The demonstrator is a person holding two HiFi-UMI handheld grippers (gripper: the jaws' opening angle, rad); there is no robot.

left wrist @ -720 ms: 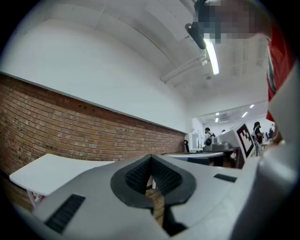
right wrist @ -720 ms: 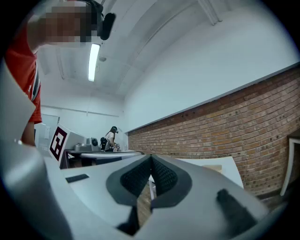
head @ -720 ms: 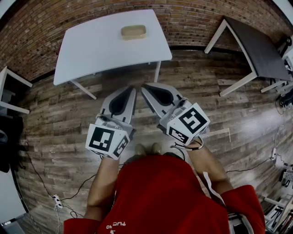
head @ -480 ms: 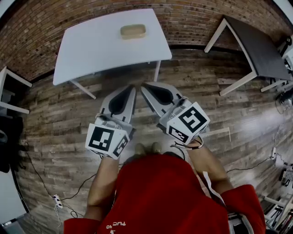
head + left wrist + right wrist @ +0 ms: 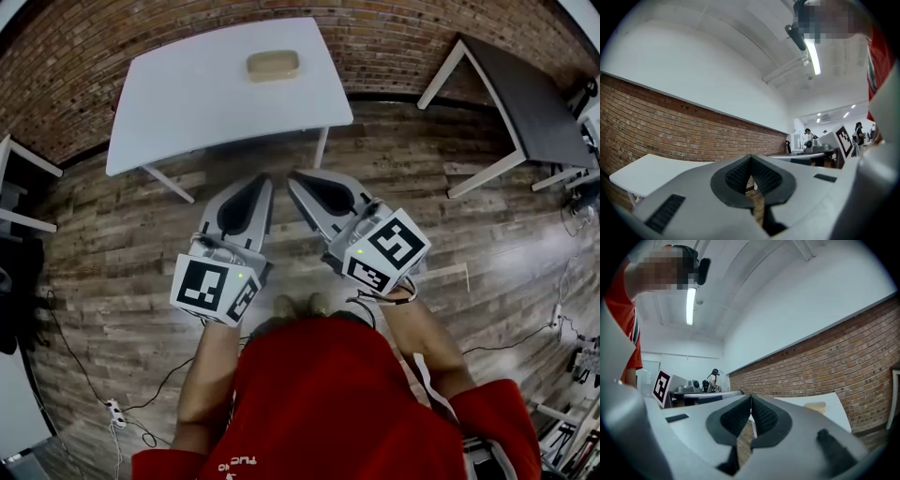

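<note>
Both grippers hang in the air above the wooden floor, held close to the person in the red shirt. My left gripper is shut with nothing between its jaws, and its tip points at the white table. My right gripper is shut and empty too, its tip almost touching the left one. On the far side of the white table lies a tan block, well beyond both tips. In the left gripper view the ribbed pads meet. The right gripper view shows shut pads and the tan block on the table.
A dark table with white legs stands at the right. A brick wall runs behind both tables. White furniture edges show at the left. Cables and a power strip lie on the floor at lower left; people work at benches far off.
The left gripper has shifted slightly left and down in the head view. The right gripper has barely moved. Both stay shut.
</note>
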